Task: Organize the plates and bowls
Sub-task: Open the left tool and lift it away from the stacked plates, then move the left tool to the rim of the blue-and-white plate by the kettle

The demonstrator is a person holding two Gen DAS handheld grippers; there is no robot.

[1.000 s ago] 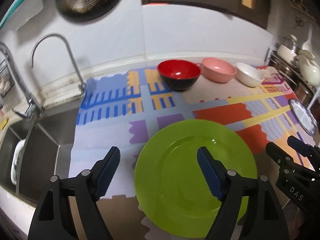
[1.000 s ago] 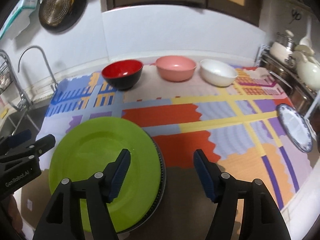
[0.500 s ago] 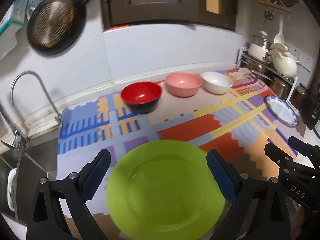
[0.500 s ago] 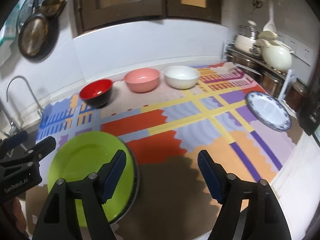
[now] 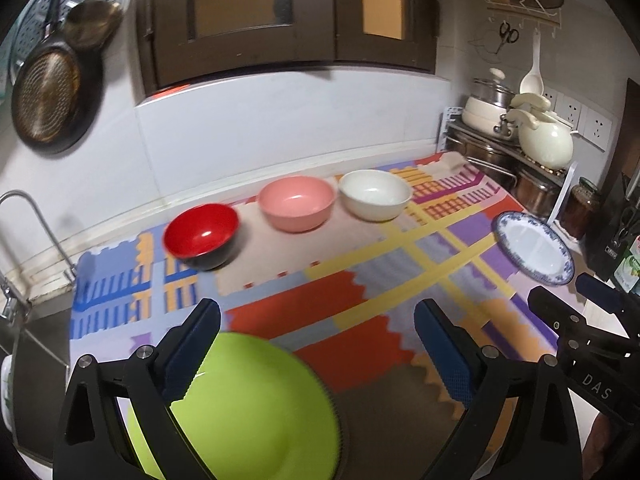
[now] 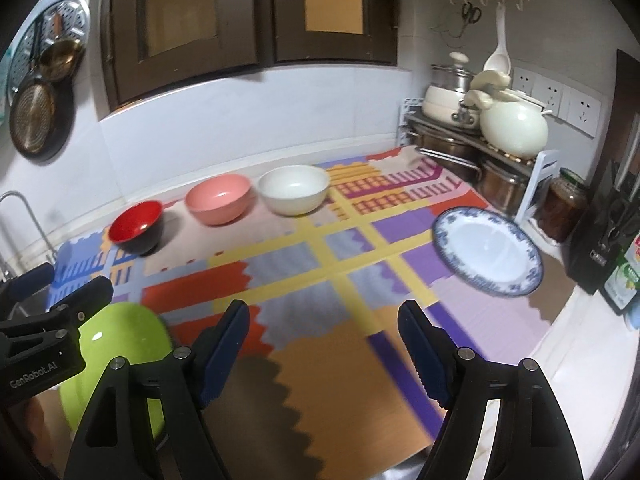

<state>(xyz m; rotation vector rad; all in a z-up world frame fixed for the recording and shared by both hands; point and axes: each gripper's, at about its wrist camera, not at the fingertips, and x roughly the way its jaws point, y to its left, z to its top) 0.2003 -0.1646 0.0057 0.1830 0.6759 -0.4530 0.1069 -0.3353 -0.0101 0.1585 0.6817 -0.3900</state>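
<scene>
A green plate (image 5: pixel 256 408) lies on a dark ridged plate at the mat's front left; it also shows in the right wrist view (image 6: pixel 120 340). A red and black bowl (image 5: pixel 202 236), a pink bowl (image 5: pixel 296 202) and a white bowl (image 5: pixel 376 194) stand in a row at the back. A blue-rimmed white plate (image 6: pixel 486 250) lies at the right edge. My left gripper (image 5: pixel 320 344) is open and empty above the green plate's far edge. My right gripper (image 6: pixel 324 344) is open and empty over the mat's front middle.
A colourful mat (image 5: pixel 360 280) covers the counter. A sink and tap (image 5: pixel 28 248) are on the left. Pots on a rack (image 6: pixel 480 120), a jar (image 6: pixel 566 208) and bottles stand at the right. Pans (image 5: pixel 44 92) hang on the wall.
Both grippers have drawn back and tilted up, so the green plate has slid to the lower left of both views. The blue-rimmed plate is now nearer the right gripper's centre.
</scene>
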